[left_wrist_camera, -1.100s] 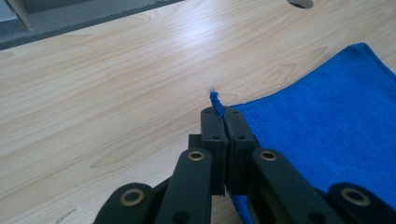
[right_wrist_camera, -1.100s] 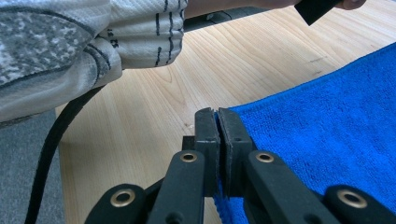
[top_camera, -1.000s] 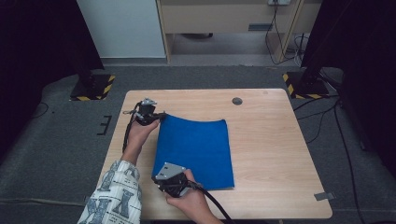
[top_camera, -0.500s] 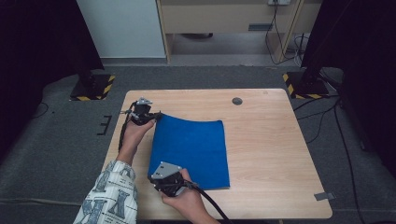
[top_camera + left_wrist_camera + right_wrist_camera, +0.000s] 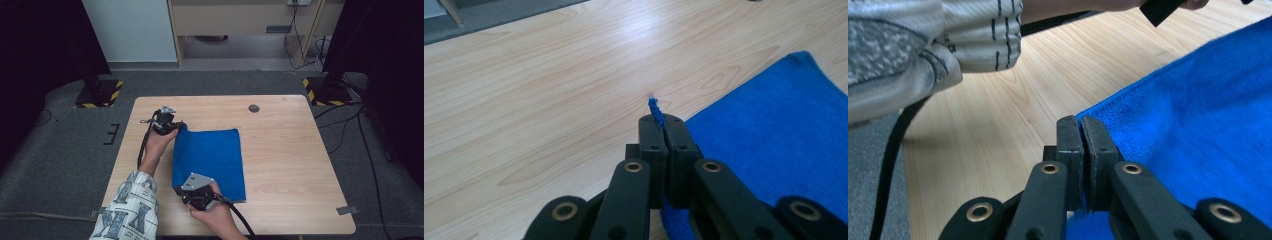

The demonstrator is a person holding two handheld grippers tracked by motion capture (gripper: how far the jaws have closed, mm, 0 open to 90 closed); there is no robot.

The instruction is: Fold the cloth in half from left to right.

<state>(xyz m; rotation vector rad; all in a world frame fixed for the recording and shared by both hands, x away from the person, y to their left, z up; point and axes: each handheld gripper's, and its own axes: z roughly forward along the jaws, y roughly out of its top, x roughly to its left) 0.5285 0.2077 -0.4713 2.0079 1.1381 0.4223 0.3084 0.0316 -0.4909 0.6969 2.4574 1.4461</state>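
Blue cloth [image 5: 212, 157] lies flat on the wooden counter [image 5: 290, 165], left of its middle. My left tool [image 5: 659, 122] is clamped on the cloth's far left corner, and my right tool [image 5: 1080, 125] pinches its near left corner. Patterned sleeve [image 5: 127, 207] enters bottom left.

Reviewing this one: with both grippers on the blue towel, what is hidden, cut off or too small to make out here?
- Left gripper in the high view: the jaws are too small to judge.
- Right gripper in the high view: the grey plate and the hand cover the jaws.
- Folded blue towel: how many layers it has is not clear in any view.
- Small dark round spot on the light wooden table: too small to identify.
- Patterned sleeve in the right gripper view: blurred and cut off by the edge.
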